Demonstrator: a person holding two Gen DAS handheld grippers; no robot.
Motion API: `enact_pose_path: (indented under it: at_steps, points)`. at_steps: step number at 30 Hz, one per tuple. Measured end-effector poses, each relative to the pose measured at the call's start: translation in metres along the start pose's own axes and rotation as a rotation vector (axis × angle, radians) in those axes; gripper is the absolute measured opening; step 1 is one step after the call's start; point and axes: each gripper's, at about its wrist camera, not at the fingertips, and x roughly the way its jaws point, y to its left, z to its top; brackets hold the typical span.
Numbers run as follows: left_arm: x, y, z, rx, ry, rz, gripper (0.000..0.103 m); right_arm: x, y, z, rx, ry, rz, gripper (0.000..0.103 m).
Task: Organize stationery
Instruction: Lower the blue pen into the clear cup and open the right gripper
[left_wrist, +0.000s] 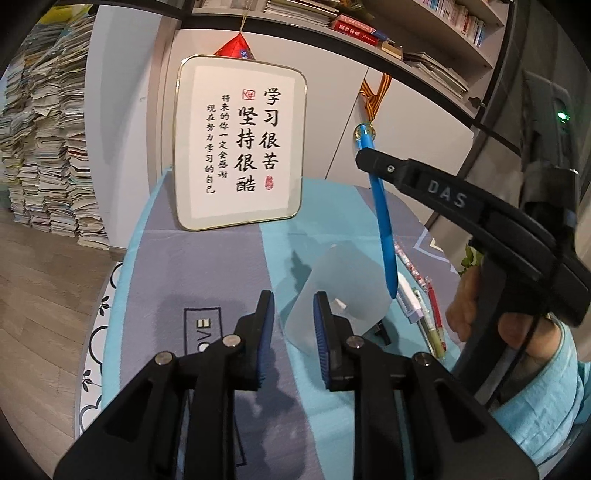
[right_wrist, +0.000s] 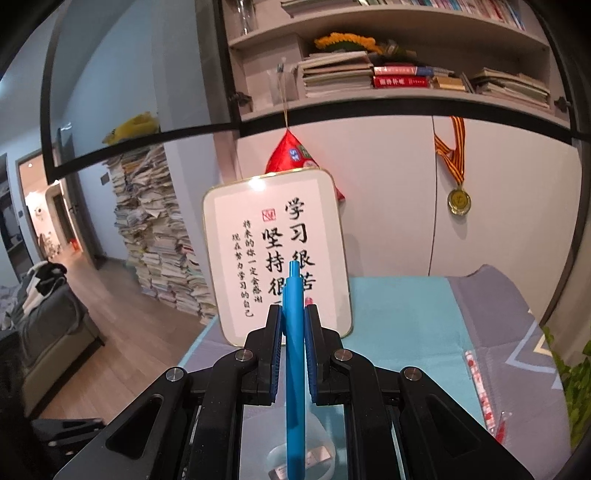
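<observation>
Two low, close wrist views facing the framed calligraphy sign (left_wrist: 240, 142) (right_wrist: 277, 258), shared by both.

Black tool (left_wrist: 293, 332), blue pads (left_wrist: 321, 325), silver screws, "DAS" marking.

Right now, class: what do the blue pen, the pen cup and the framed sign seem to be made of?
Pen: smooth, opaque blue, probably plastic with a matte finish, shows little glare.
Cup: frosted, translucent; things inside show through dimly, so likely plastic.
Sign: thin gold-coloured rim, perhaps metal; the front reflects light in the right wrist view, so glass or clear acrylic over printed paper.
</observation>
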Motion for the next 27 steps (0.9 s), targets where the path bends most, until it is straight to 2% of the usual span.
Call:
enact_pose_path:
  at_steps: [12, 27]
  points:
    - [0.006, 0.005, -0.006, -0.004, 0.026, 0.025, 0.020, 0.010, -0.003, -0.010, 0.000, 0.019, -0.011, 0.011]
    - [0.006, 0.000, -0.009, 0.001, 0.031, 0.031, 0.021, -0.030, -0.008, -0.025, -0.008, 0.054, 0.012, 0.011]
